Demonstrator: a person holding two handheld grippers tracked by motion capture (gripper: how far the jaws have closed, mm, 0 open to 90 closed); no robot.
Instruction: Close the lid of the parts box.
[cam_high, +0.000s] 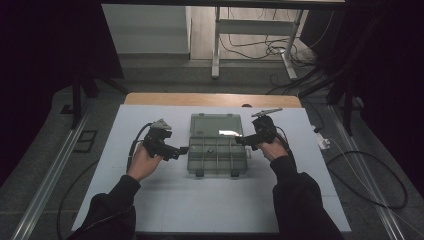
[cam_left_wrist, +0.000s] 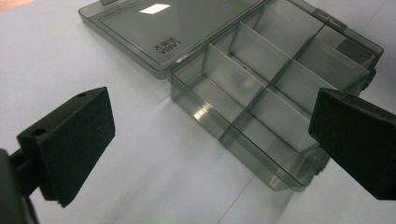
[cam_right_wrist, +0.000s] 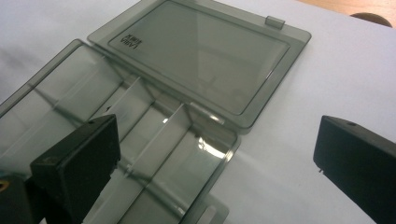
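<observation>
A smoky, see-through plastic organiser box (cam_high: 218, 155) lies open near the middle of the counter (cam_high: 165, 200), which is covered in a pale sheet. Its lid (cam_high: 216, 125) is folded flat onto the counter on the far side, joined to the tray along the hinge, and a patch of light glints off it. In the left gripper view the tray (cam_left_wrist: 261, 102) shows thin dividers splitting it into several compartments, and small lettering is printed on the lid (cam_left_wrist: 177, 28). Two latch tabs stick out from the tray's near edge in the high view.

The left tool (cam_high: 183, 150) sits just beside the tray's left end, its jaws spread wide; in its own view the box corner lies between and beyond them, gripped by neither. The right tool (cam_high: 240, 141) is at the tray's right end, jaws likewise spread wide apart; in its own view one jaw hangs over the tray (cam_right_wrist: 140, 140) and the other over bare counter, with nothing pinched. Whether either tool touches the box I cannot tell.

Dark-sleeved forearms come in from the near edge. Beyond the counter are a wooden strip and cables on the floor.
</observation>
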